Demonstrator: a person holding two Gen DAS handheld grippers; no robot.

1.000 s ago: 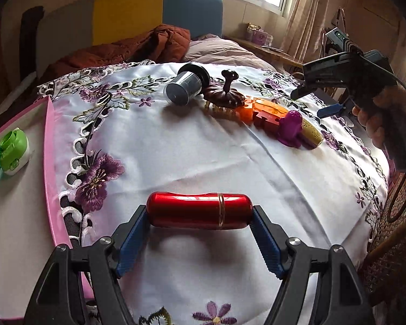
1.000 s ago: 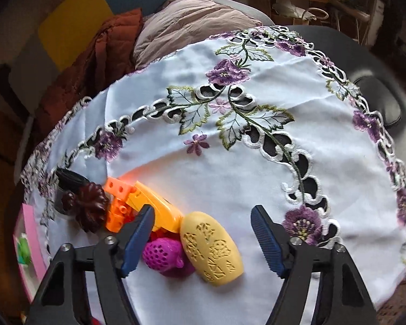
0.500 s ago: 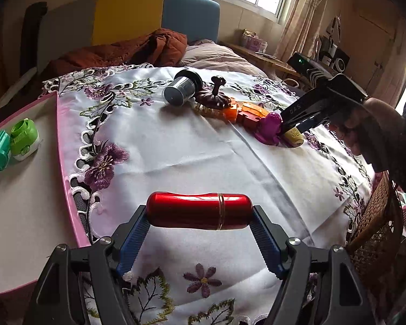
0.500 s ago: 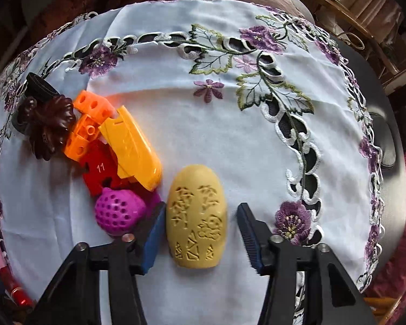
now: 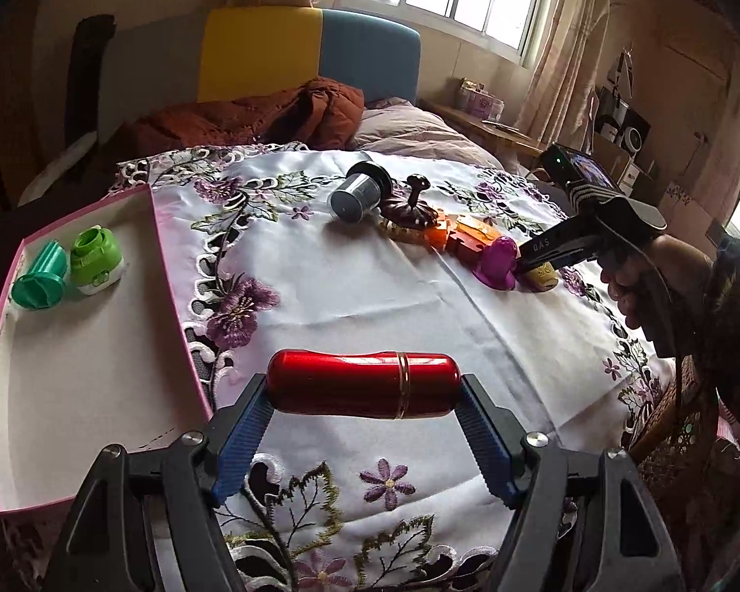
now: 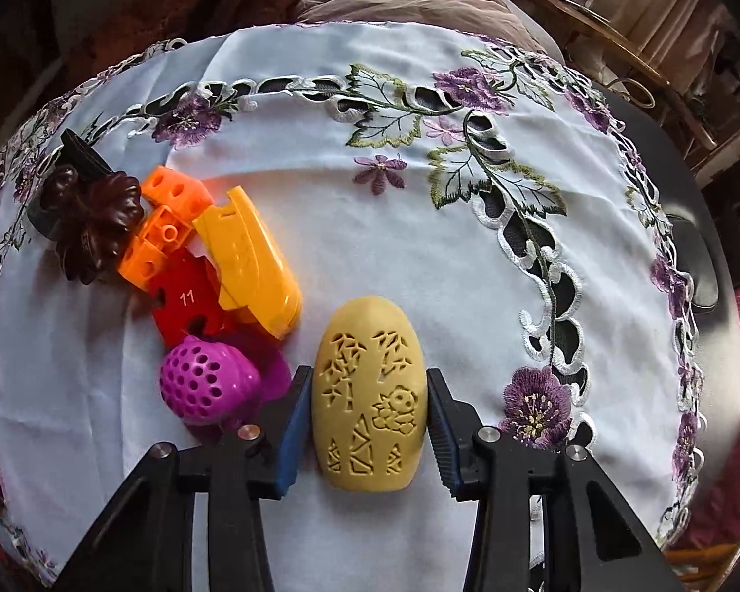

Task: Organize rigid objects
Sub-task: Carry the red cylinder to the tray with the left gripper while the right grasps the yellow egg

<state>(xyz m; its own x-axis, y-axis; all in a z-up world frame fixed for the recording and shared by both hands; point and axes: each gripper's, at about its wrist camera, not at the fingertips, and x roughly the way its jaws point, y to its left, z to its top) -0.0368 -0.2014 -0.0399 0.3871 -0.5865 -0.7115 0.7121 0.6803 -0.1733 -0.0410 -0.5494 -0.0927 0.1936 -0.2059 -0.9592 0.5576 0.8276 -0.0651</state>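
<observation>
A glossy red tube (image 5: 360, 389) lies crosswise between the blue pads of my left gripper (image 5: 362, 392), which is shut on its two ends and holds it above the embroidered cloth (image 5: 370, 306). Beside it on the left is the pink-rimmed tray (image 5: 172, 286). In the right wrist view a yellow carved oval (image 6: 370, 389) lies on the cloth, and my right gripper (image 6: 369, 397) points steeply down with both pads against its sides. From the left wrist view, the right gripper (image 5: 533, 261) is at the far right end of the row of objects.
Left of the oval lie a purple perforated piece (image 6: 207, 387), a red piece marked 11 (image 6: 185, 303), an orange shell (image 6: 251, 266), orange bricks (image 6: 165, 227) and a brown flower lid (image 6: 91, 224). A grey cup (image 5: 357, 192) lies tipped. Two green items (image 5: 69, 271) sit in the tray.
My right gripper came down over the yellow oval and its jaws closed onto its sides. My left gripper drew back and up with the red tube, showing more of the tray.
</observation>
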